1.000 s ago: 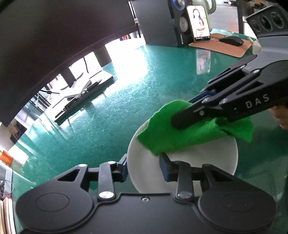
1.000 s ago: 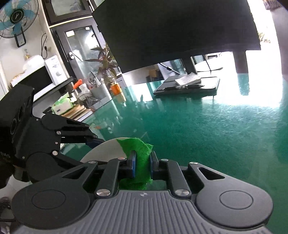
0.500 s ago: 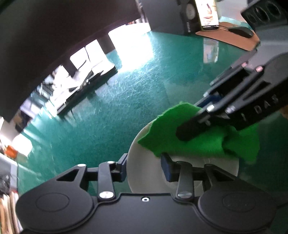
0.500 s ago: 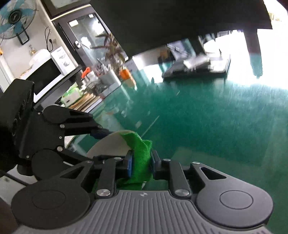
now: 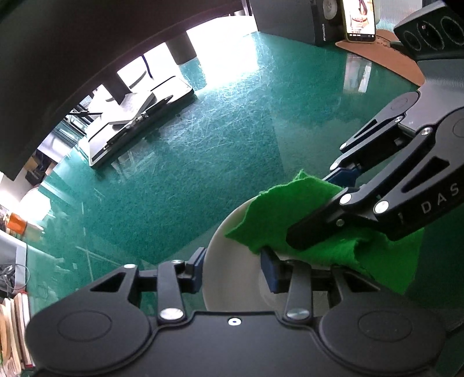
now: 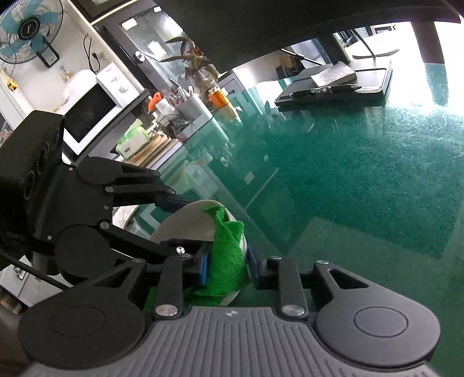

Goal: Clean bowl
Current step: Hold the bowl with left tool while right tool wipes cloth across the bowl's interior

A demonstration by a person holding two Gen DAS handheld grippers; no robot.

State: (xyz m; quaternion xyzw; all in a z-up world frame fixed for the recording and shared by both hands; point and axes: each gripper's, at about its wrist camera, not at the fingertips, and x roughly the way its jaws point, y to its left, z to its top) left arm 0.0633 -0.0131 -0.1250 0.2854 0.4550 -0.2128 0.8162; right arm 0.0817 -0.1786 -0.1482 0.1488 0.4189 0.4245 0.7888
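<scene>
I hold a white bowl (image 5: pixel 229 290) tilted above the green table, with my left gripper (image 5: pixel 233 271) shut on its rim, one pad outside and one inside. A green cloth (image 5: pixel 275 211) lies over the bowl's far edge. From the right, my right gripper (image 5: pixel 314 210) comes in and pinches the cloth. In the right wrist view the cloth (image 6: pixel 227 249) is bunched between the pads of the right gripper (image 6: pixel 227 265), folded over the rim of the bowl (image 6: pixel 185 223). The left gripper (image 6: pixel 174 226) clamps the bowl from the left.
The scratched green glass table (image 5: pixel 188 174) spreads out below. A dark tablet with a notebook and pen (image 5: pixel 136 116) lies at the far side under a monitor. A phone on a stand (image 5: pixel 359 20) is at the far right. A shelf with a microwave (image 6: pixel 90 116) stands to the left.
Both hands have shifted and tilted over the table. The right jaws stand wider than a second ago and now straddle the bowl's rim with the cloth between them.
</scene>
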